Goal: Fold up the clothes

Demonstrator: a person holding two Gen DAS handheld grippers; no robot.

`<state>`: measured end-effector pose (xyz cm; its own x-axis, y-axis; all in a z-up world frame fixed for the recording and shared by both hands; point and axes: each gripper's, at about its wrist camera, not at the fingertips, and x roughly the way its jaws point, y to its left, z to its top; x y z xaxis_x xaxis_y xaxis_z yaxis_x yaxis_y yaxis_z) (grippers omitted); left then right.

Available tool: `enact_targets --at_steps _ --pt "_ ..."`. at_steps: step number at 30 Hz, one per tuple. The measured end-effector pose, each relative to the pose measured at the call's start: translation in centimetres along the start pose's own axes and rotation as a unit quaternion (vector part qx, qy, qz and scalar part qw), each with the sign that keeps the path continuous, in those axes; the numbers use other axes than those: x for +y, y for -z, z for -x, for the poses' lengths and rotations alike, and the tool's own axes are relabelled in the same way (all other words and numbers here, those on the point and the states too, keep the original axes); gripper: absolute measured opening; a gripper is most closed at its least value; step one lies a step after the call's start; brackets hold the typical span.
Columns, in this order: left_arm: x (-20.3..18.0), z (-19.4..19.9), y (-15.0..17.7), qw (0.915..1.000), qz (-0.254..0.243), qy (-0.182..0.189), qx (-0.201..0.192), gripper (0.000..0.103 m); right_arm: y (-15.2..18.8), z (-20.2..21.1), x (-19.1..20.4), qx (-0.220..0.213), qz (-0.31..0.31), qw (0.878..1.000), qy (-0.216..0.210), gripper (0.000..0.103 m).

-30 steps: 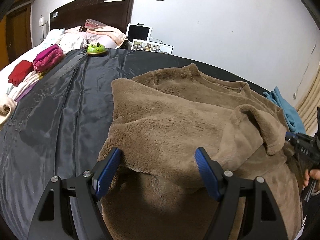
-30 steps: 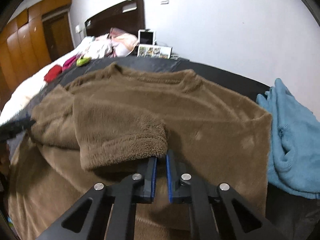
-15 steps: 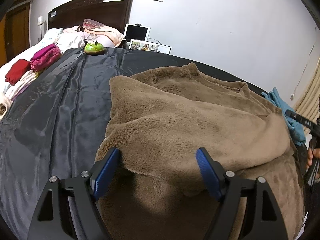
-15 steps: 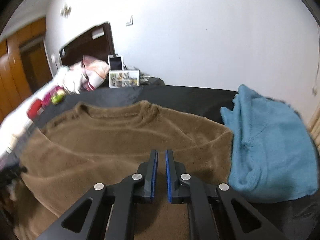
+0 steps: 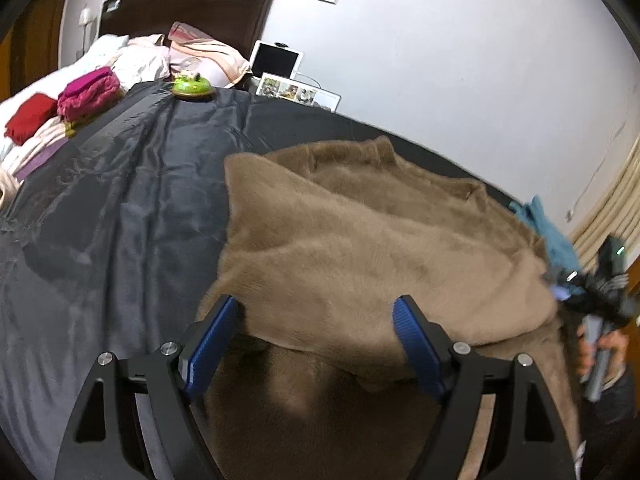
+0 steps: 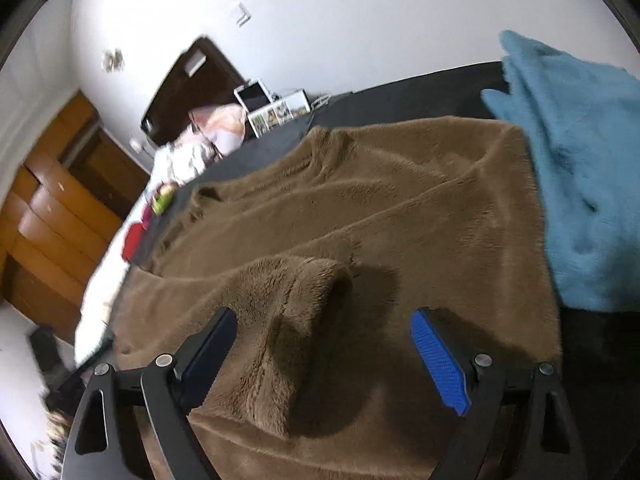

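A brown fleece top [image 5: 360, 248] lies spread on the black sheet [image 5: 120, 200], with one side folded over its middle. My left gripper [image 5: 316, 340] hovers open at the near edge of that fold, and the fabric runs between its blue pads [image 5: 416, 344] without being pinched. In the right wrist view the same top [image 6: 400, 200] fills the middle. My right gripper [image 6: 326, 354] is opening its jaws wide. A raised sleeve cuff [image 6: 308, 300] stands loose between them, touching neither pad as far as I can see.
A teal fleece garment [image 6: 580, 160] lies against the top's right side. Folded red and magenta clothes [image 5: 88, 92], a green toy [image 5: 191, 87], pillows and a tablet [image 5: 276, 58] sit toward the headboard. A hand [image 5: 600, 344] holds the right gripper at the right edge. A wooden wardrobe [image 6: 52, 216] stands far left.
The right gripper, shut before, has rolled and shifted and now stands wide with the cuff between its jaws. The raised sleeve has dropped flat across the top. The left gripper stays open.
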<state>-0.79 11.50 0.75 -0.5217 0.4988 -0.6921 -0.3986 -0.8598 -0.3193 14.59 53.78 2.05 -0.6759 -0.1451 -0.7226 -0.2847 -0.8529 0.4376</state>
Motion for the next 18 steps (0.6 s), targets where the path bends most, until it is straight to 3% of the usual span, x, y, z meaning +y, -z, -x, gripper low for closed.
enact_targets --at_steps 5,8,12,13,15,18 --pt "1.9 0.4 -3.7 0.9985 0.001 -0.053 -0.016 0.083 0.8 -2.2 3.0 0.012 0.060 0.997 0.038 0.089" --pt "2.9 -2.5 -5.8 0.9979 0.016 -0.060 0.018 0.083 1.2 -2.9 4.2 0.011 0.087 0.994 0.067 0.060" --pt "3.0 -7.7 -7.3 0.9946 0.032 -0.064 0.075 0.082 1.3 -2.3 4.9 0.006 0.097 0.993 0.068 0.026" --pt "2.8 -8.3 -7.3 0.9941 0.033 -0.068 0.077 0.079 1.1 -1.9 5.1 0.000 0.099 0.993 0.068 0.023" --pt "2.4 -9.2 -7.3 0.9934 0.033 -0.077 0.078 0.042 0.7 -0.5 5.5 -0.023 0.104 0.992 0.073 0.017" --pt "1.8 -10.0 -7.3 0.9925 0.032 -0.094 0.072 0.025 -0.1 2.0 6.2 -0.070 0.116 0.987 0.092 0.014"
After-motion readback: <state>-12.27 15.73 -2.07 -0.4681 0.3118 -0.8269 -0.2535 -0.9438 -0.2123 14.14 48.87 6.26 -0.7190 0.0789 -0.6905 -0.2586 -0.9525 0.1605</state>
